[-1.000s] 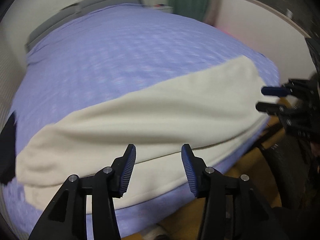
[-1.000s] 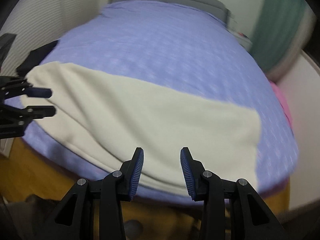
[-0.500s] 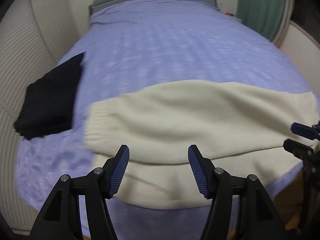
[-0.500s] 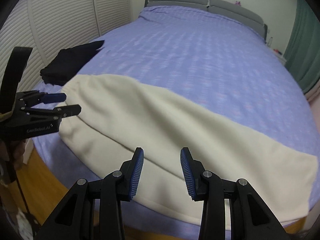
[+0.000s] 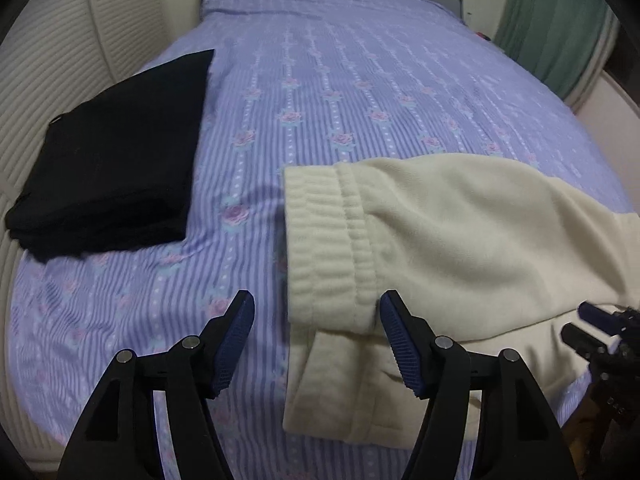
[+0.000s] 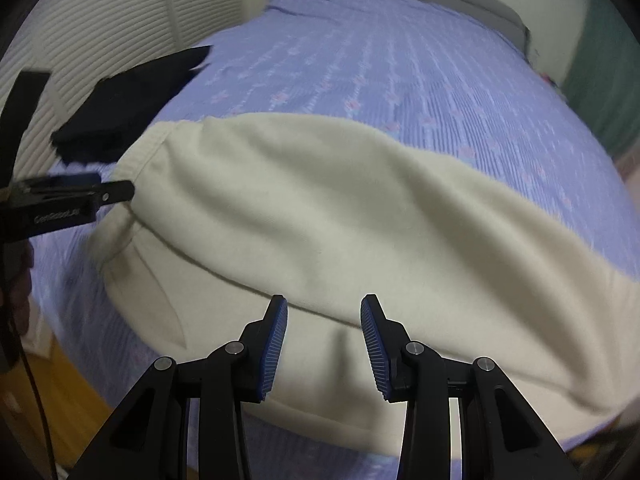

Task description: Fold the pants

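The cream fleece pants (image 5: 440, 232) lie lengthwise across the lavender striped floral bedspread (image 5: 320, 80), ribbed waistband toward frame centre-left. The left gripper (image 5: 316, 344) is opening, gripping nothing; the right gripper (image 6: 324, 344) gapes empty.

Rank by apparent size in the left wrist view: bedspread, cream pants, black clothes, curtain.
1. bedspread
2. cream pants
3. black clothes
4. curtain

The pants lie nearer the camera than the black clothes, and the curtain is cropped and far, so true sizes stay unsure.

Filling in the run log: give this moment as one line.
task: fold pants | left gripper: opening, over waistband | right gripper: open, over pants | bed
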Available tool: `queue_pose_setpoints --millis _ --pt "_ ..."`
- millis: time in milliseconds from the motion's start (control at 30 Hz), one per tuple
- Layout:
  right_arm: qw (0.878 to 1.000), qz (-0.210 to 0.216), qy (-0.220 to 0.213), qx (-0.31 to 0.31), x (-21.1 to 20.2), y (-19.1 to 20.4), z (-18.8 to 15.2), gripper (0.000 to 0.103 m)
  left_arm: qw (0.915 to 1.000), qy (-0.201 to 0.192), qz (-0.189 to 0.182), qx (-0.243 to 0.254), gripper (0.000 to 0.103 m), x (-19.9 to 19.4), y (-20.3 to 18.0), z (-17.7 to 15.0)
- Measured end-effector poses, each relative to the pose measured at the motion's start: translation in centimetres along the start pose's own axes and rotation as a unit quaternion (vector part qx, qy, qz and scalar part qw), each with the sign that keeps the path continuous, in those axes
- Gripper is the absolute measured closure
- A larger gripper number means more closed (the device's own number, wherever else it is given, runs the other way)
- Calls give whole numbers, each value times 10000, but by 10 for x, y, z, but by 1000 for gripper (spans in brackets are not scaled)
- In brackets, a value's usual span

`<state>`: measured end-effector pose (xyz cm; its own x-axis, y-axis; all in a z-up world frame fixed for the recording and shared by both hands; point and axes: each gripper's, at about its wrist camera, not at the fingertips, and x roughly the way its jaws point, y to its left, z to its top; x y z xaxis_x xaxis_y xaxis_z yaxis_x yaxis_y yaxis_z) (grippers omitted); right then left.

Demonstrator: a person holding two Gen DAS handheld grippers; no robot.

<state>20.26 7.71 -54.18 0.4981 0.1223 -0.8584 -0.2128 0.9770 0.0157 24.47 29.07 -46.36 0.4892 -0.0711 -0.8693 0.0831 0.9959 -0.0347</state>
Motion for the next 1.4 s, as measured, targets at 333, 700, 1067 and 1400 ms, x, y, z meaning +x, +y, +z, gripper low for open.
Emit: queue_pose_setpoints --millis 333,700,1067,1400 --pt "9955 76 407 855 17 -22 -11 64 9988 239 -380 211 53 22 -4 10" --pt "9968 227 315 695 4 -24 -5 64 9985 -27 -551 45 55 -36 -3 18" --pt "9993 225 191 229 -18 -15 -15 64 9986 326 -375 191 55 -66 -3 -13" --pt "9994 -30 265 -231 -20 -7 -46 64 9985 483 -156 195 55 -42 -1 -48"
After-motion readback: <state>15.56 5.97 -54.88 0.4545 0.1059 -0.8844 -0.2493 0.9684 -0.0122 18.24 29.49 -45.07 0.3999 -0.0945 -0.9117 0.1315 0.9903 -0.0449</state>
